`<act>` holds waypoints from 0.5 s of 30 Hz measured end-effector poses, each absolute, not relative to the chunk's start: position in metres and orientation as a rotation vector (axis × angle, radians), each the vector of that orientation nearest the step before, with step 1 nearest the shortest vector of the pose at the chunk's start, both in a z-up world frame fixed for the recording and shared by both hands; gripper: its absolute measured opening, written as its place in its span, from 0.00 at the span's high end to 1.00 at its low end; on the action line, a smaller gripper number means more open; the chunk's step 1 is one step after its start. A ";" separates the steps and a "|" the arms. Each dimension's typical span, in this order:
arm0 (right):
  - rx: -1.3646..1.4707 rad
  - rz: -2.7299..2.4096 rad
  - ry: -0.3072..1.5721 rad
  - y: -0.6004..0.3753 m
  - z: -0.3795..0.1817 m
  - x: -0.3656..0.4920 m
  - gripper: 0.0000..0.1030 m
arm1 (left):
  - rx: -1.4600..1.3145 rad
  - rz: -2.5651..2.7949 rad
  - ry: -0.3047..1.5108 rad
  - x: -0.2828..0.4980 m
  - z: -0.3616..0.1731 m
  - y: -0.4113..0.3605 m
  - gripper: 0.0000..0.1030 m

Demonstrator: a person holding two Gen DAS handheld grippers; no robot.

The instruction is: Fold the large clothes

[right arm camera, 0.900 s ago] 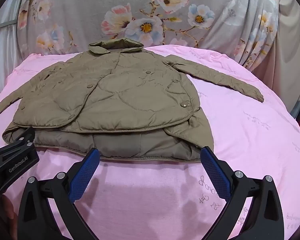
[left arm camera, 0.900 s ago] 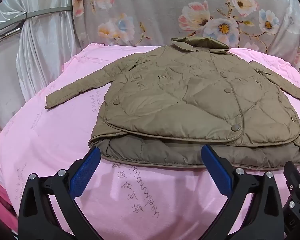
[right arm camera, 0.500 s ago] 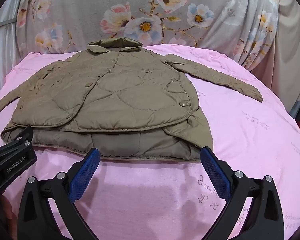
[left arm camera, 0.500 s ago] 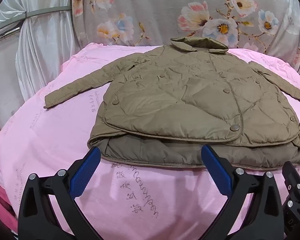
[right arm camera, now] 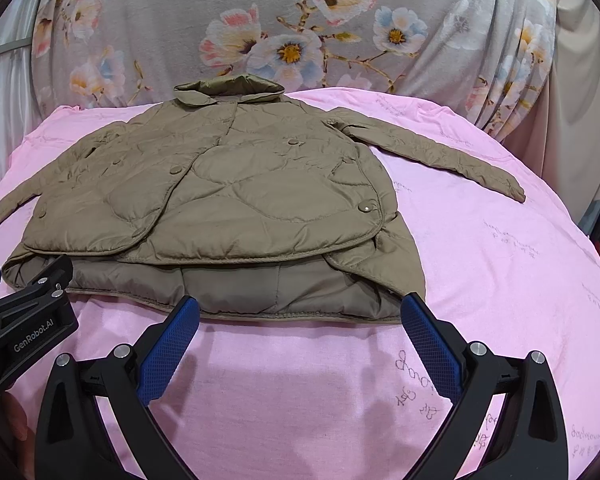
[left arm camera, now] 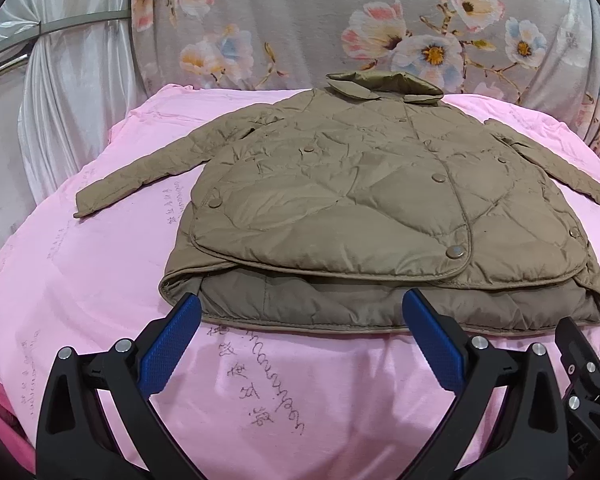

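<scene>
An olive quilted jacket (left arm camera: pixel 364 208) lies flat on the pink sheet (left arm camera: pixel 100 272), collar at the far side, both sleeves spread out, the lower front hem turned up so the lining shows. It also fills the right wrist view (right arm camera: pixel 236 200). My left gripper (left arm camera: pixel 300 312) is open and empty, its fingertips at the jacket's near hem toward the left corner. My right gripper (right arm camera: pixel 300 312) is open and empty, its fingertips at the near hem toward the right corner. The left gripper's body (right arm camera: pixel 24 328) shows at the left of the right wrist view.
The pink sheet (right arm camera: pixel 500 280) covers a rounded bed or table. A grey floral cloth (left arm camera: pixel 340 20) hangs behind it. White curtains (left arm camera: pixel 60 80) hang at the left. The right gripper's body (left arm camera: pixel 584 380) sits close at the lower right of the left wrist view.
Both grippers have edged forward toward the jacket's near hem. The jacket has not moved, and both stay open.
</scene>
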State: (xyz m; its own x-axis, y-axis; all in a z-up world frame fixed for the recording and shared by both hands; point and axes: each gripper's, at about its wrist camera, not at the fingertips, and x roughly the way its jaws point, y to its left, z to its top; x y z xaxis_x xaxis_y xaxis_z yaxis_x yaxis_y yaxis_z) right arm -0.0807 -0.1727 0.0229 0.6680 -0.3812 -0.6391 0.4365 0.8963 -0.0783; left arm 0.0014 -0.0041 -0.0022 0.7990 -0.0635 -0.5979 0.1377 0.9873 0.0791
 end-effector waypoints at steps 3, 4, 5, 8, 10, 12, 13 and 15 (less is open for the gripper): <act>0.084 -0.462 0.701 -0.173 0.023 -0.081 0.05 | 0.119 -0.116 0.637 0.001 -0.003 -0.005 0.05; 0.084 -0.462 0.701 -0.173 0.023 -0.081 0.05 | 0.118 -0.120 0.638 0.001 -0.003 -0.004 0.05; 0.085 -0.461 0.701 -0.173 0.023 -0.080 0.05 | 0.117 -0.124 0.639 0.001 -0.003 -0.005 0.05; 0.085 -0.462 0.701 -0.173 0.023 -0.081 0.05 | 0.115 -0.130 0.640 0.002 -0.003 -0.004 0.05; 0.085 -0.462 0.701 -0.173 0.023 -0.080 0.05 | 0.114 -0.130 0.640 0.002 -0.003 -0.005 0.05; 0.085 -0.462 0.702 -0.173 0.023 -0.081 0.05 | 0.114 -0.130 0.640 0.002 -0.003 -0.005 0.05; 0.086 -0.462 0.702 -0.173 0.023 -0.080 0.05 | 0.114 -0.131 0.641 0.002 -0.003 -0.005 0.05; 0.086 -0.462 0.701 -0.173 0.023 -0.080 0.05 | 0.114 -0.129 0.641 0.001 -0.003 -0.005 0.05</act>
State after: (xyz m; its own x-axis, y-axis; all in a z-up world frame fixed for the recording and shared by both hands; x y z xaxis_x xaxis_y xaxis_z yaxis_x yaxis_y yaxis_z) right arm -0.0805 -0.1730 0.0226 0.6679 -0.3803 -0.6397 0.4371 0.8962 -0.0765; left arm 0.0014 -0.0051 -0.0028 0.7939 -0.0845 -0.6022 0.1550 0.9857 0.0661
